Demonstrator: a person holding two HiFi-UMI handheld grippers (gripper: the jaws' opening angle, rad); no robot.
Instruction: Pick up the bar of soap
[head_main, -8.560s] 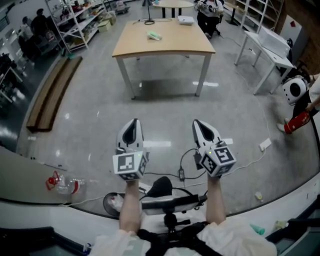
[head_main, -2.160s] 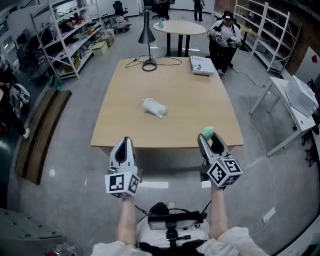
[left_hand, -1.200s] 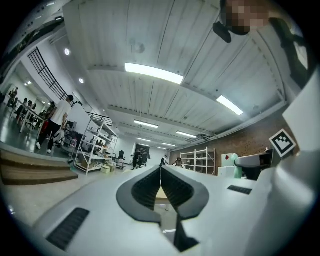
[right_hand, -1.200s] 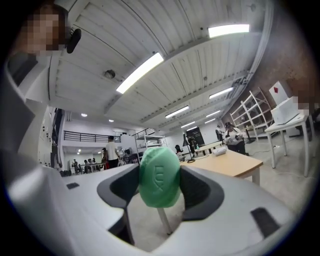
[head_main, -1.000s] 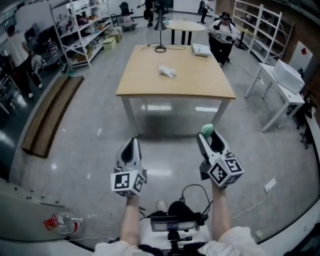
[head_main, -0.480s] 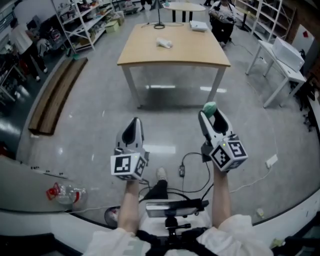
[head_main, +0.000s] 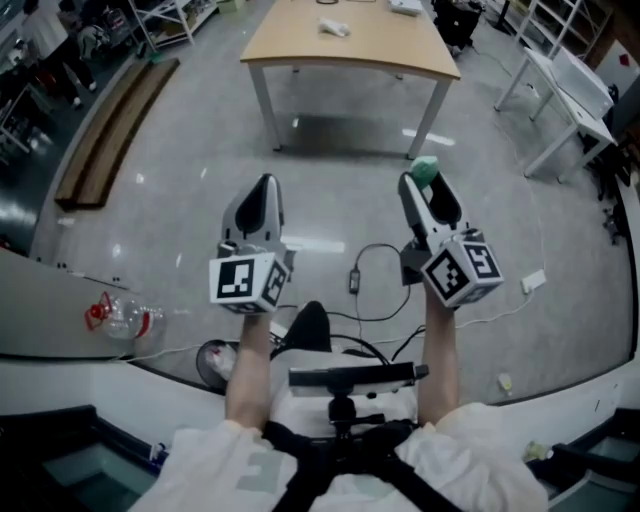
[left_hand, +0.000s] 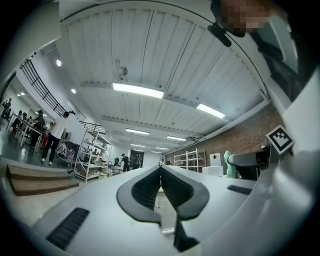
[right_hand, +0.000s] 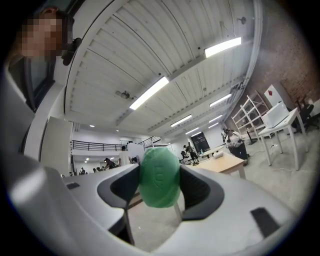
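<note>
A green oval bar of soap (right_hand: 159, 176) is clamped between the jaws of my right gripper (right_hand: 160, 180); in the head view the soap (head_main: 425, 169) shows at the tip of the right gripper (head_main: 424, 180), held over the grey floor. My left gripper (head_main: 262, 187) is shut with nothing in it, its jaws meeting in the left gripper view (left_hand: 160, 172). Both grippers point up and forward, well short of the wooden table (head_main: 390, 48).
A white object (head_main: 335, 28) lies on the wooden table ahead. A black cable (head_main: 368, 290) and a charger trail on the floor between the grippers. A plastic bottle (head_main: 120, 316) lies at the left. A white table (head_main: 570, 85) stands at the right, a wooden bench (head_main: 105, 135) at the left.
The view has drawn back from the table, which now sits at the top edge. The green soap, absent from the right gripper 8.6 s ago, stays held in it.
</note>
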